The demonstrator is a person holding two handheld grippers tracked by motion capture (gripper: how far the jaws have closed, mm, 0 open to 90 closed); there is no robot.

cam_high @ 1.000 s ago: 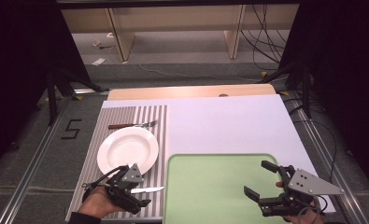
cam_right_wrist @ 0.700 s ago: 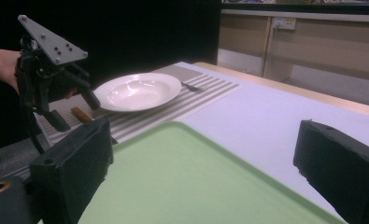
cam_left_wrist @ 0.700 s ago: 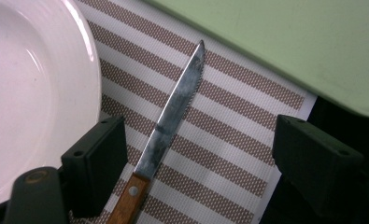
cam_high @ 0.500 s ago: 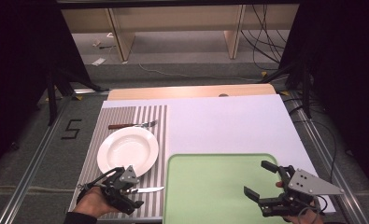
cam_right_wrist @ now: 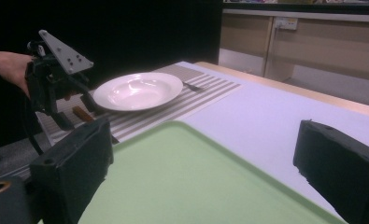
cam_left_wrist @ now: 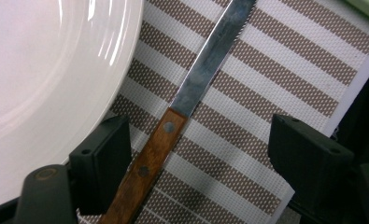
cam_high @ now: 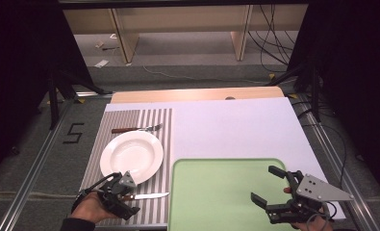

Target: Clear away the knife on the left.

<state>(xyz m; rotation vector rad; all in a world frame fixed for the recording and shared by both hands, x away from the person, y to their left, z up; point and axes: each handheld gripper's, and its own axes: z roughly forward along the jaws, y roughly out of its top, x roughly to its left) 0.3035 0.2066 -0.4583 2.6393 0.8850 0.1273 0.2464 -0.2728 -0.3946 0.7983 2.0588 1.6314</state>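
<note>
A wooden-handled knife lies on the striped placemat, blade pointing right toward the green tray. My left gripper is open and low over the mat, one jaw on each side of the knife's handle without touching it. The same gripper sits at the mat's front edge, just below the white plate. My right gripper hovers open over the tray's right part, nothing between its jaws.
A fork lies on the placemat behind the plate. The plate's rim is close to the left jaw. White table surface stretches behind the tray. Dark floor and shelving lie beyond the table.
My left gripper has slid a little left and nearer along the knife, from over the blade end onto the handle. The knife and the right gripper have stayed put.
</note>
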